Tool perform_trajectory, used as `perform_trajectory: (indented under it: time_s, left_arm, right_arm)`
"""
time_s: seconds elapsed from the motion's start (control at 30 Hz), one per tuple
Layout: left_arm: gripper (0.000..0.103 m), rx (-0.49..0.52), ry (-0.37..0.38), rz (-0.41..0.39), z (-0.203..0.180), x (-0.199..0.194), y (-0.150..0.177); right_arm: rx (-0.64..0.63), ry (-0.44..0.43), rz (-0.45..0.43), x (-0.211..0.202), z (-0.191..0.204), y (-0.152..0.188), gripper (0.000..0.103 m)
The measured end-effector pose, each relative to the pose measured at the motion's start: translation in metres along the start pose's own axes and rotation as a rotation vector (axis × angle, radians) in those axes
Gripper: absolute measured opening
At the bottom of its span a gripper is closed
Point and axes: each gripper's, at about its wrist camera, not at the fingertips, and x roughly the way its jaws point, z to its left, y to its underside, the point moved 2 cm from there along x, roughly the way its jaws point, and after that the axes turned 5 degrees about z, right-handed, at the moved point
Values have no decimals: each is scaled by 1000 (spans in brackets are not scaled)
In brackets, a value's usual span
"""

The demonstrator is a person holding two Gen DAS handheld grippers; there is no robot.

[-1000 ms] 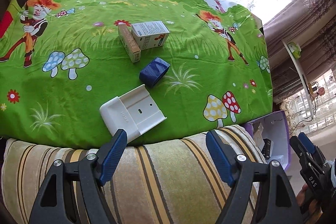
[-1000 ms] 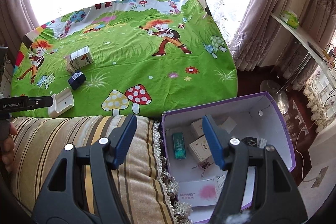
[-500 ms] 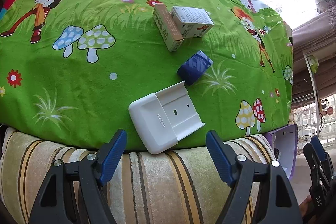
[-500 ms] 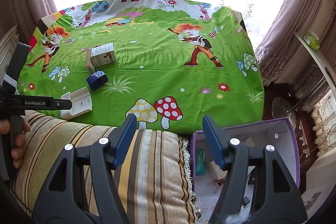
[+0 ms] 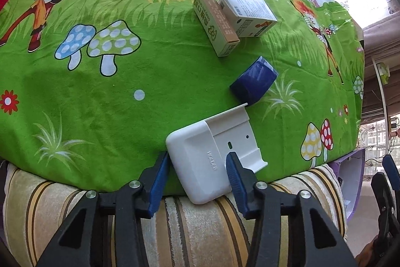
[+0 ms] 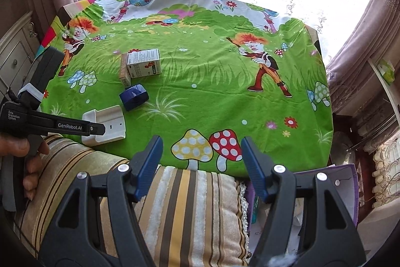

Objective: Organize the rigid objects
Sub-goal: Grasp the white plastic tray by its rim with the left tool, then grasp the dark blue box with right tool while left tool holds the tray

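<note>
While its jaws have just been closing, the left gripper (image 5: 197, 167) is clamped on the white holder (image 5: 212, 157) at the near edge of the green cloth (image 5: 125, 81). The right gripper (image 6: 201, 162) is held apart, empty, above the striped cushion (image 6: 180, 204). A blue box (image 5: 253, 81) lies just beyond the holder.

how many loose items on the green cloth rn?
4. White holder at the near edge, between the left tongs; blue box just beyond it; tan carton and white carton side by side, farther back. None seem hidden.
</note>
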Motion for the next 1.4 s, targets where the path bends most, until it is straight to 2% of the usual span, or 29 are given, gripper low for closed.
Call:
perform_trajectory:
  time_s: [0.07, 0.27, 0.63, 0.93, 1.4]
  left_arm:
    - [40, 11, 2, 0, -1, 0, -2]
    - [40, 28, -9, -31, 3, -4, -15]
    - [40, -26, -1, -111, 30, -21, -28]
    - [40, -76, 0, -164, 55, -28, -35]
    - [40, -99, -19, -217, 63, -32, -43]
  right_arm:
    - [-14, -5, 3, 3, 5, -3, 68]
    - [-41, -40, 34, 17, 19, -14, 68]
    - [-121, -87, 82, 54, 55, -35, 69]
    - [-263, -102, 128, 90, 87, -50, 71]
    - [-362, -151, 178, 139, 114, -69, 71]
